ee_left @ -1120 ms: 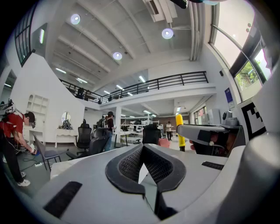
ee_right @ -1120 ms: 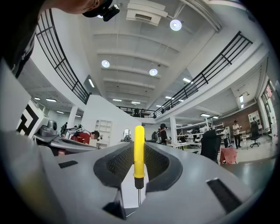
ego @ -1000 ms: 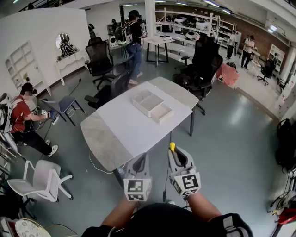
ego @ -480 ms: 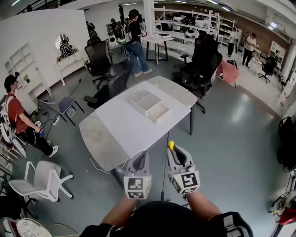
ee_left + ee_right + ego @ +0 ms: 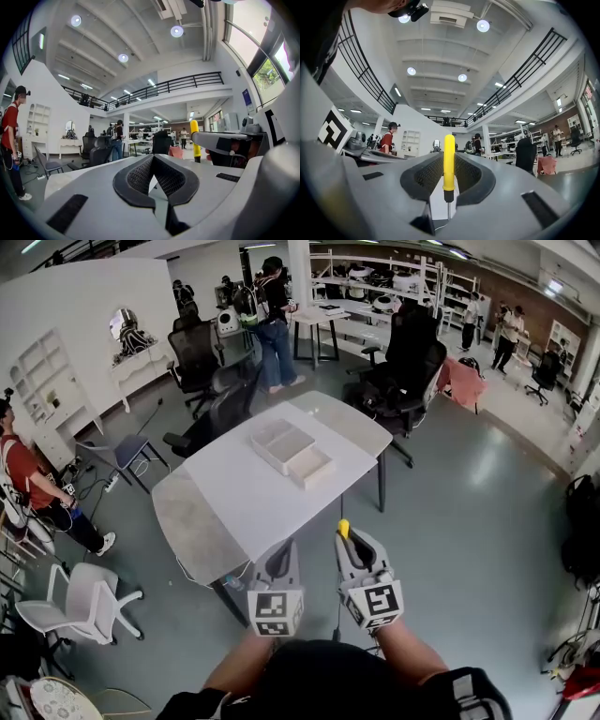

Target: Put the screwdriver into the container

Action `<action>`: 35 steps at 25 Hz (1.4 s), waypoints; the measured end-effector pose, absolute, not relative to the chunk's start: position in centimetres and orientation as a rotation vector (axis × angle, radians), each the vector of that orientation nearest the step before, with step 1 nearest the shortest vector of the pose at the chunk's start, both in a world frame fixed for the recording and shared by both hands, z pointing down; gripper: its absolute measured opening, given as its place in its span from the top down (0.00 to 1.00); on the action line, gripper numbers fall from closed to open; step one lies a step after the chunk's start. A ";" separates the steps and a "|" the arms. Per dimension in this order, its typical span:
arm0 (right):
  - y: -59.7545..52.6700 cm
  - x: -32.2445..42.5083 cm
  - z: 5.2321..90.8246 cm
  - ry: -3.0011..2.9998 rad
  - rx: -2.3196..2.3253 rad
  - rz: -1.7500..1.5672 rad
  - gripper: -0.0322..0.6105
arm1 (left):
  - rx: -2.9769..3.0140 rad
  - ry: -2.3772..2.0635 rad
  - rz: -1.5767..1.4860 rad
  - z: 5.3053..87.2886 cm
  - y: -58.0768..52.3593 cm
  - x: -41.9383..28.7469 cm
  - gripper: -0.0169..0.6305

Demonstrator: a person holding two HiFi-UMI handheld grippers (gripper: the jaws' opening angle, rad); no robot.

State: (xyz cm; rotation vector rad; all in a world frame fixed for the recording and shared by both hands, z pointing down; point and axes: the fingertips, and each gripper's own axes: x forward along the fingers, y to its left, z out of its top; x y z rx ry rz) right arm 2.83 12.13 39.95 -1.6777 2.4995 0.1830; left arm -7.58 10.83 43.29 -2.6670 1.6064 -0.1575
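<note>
The right hand-held gripper is held low in the near part of the scene, just off the near edge of the tabletop and above the grey floor. It is clenched on the screwdriver. In the right gripper view the yellow handle is seen standing upright between the 2 dark textured pads, and the thin metal shaft runs down from it into the gap between the jaws. In the head view only the rounded handle tip is seen beyond the jaws, pointed toward the far side.

The left hand-held gripper is held just beside the right one, on its left. In the left gripper view its jaws are seen brought together, and nothing is gripped between them.

The container, a shallow white tray divided into compartments, is set on the white middle part of the tabletop, far from both hand-held grippers and well apart from the screwdriver. The tabletop ends are seen in a grey stone pattern.

A black office chair is placed beyond the far right end of the tabletop, and a white chair stands at the near left. A person in a red shirt is seen at the left edge.
</note>
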 end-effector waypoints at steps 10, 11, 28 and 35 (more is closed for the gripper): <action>11.2 6.2 39.9 2.520 -1.636 0.231 0.85 | -2.647 1.616 -0.138 43.5 10.1 -3.6 0.95; 10.9 6.3 39.9 2.519 -1.636 0.225 0.85 | -2.646 1.616 -0.143 43.6 9.8 -3.5 0.95; -4.3 7.5 42.5 2.561 -1.656 0.184 0.85 | -2.692 1.601 -0.144 45.5 -5.2 -2.2 0.95; -13.0 7.3 41.6 2.579 -1.660 0.157 0.85 | -2.695 1.595 -0.142 44.0 -13.8 -2.2 0.95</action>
